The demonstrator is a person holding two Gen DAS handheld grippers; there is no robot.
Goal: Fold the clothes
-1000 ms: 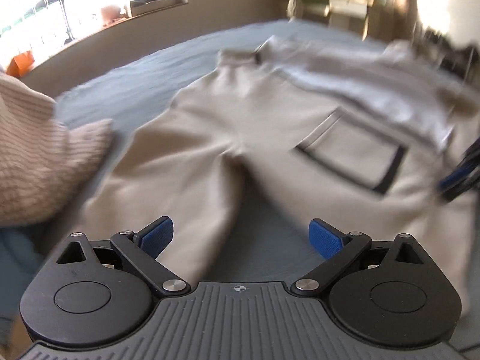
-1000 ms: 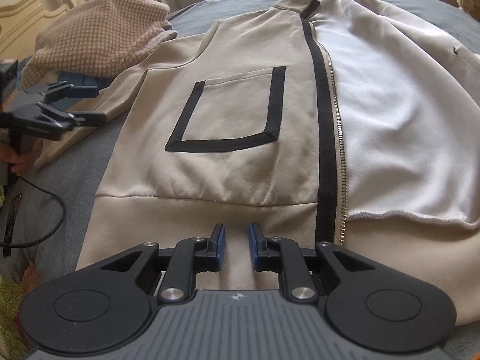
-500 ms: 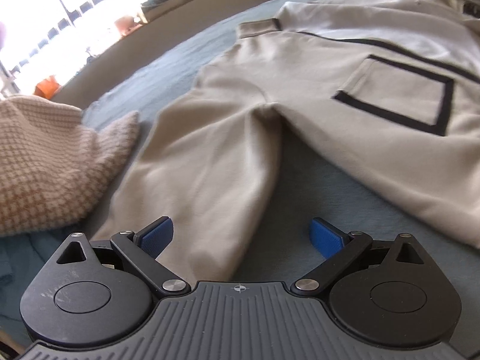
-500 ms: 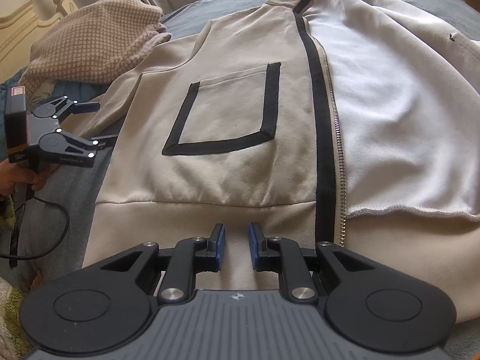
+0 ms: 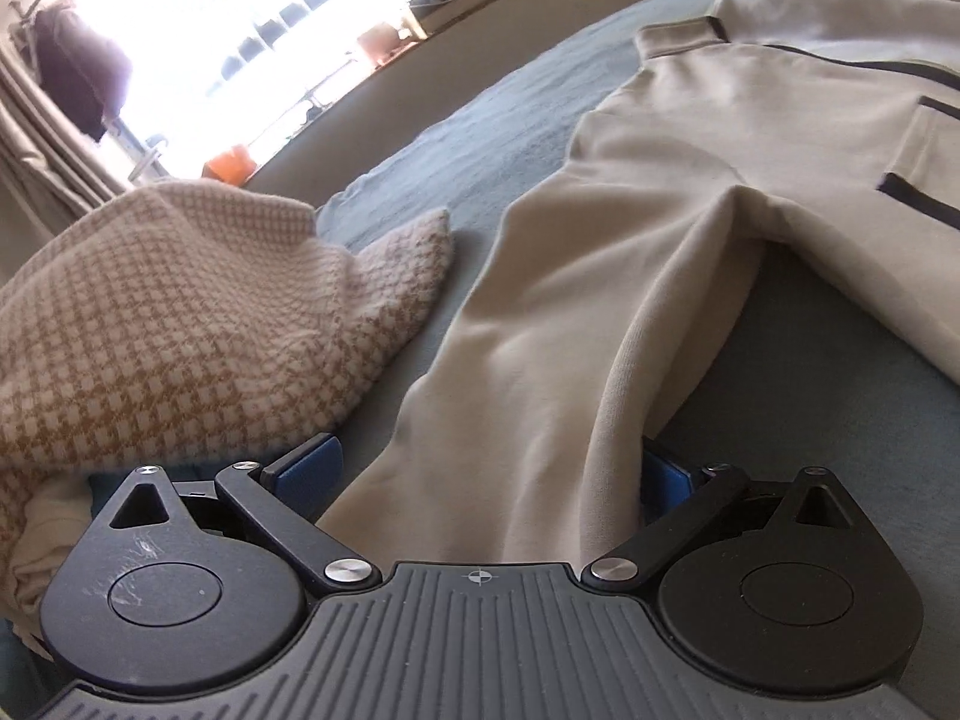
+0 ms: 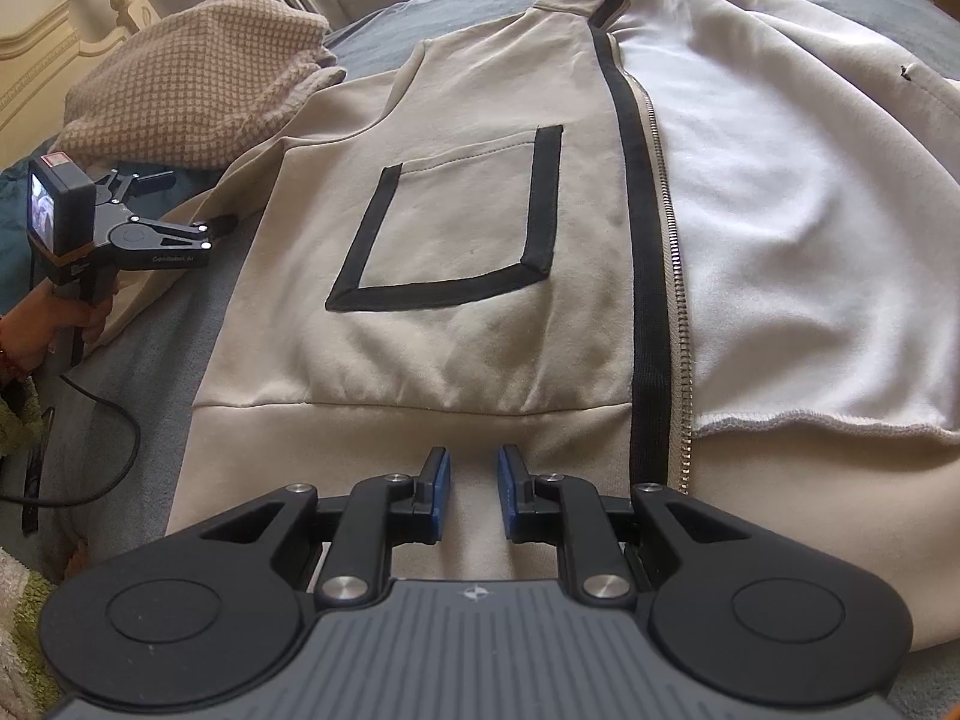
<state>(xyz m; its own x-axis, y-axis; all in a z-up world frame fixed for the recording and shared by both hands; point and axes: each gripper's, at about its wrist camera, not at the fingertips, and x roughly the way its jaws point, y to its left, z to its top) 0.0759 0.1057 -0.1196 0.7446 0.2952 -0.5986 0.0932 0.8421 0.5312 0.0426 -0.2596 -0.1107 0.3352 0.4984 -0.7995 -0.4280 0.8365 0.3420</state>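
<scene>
A beige zip jacket with a black-trimmed pocket lies spread flat on the bed, its right front turned back to show the white lining. My right gripper hovers low over the bottom hem band. Its jaws stand a narrow gap apart, with flat fabric showing between them. My left gripper is wide open, and the end of the jacket's sleeve runs between its blue pads. The right wrist view shows the left gripper held by a hand at that sleeve.
A checked beige knit garment is heaped just left of the sleeve, also in the right wrist view. The grey-blue bed cover shows around the jacket. A cream headboard stands far left. A black cable loops near the hand.
My left gripper has swung away from the jacket body and pushed forward onto the sleeve, whose end now lies between its open fingers. My right gripper has barely shifted.
</scene>
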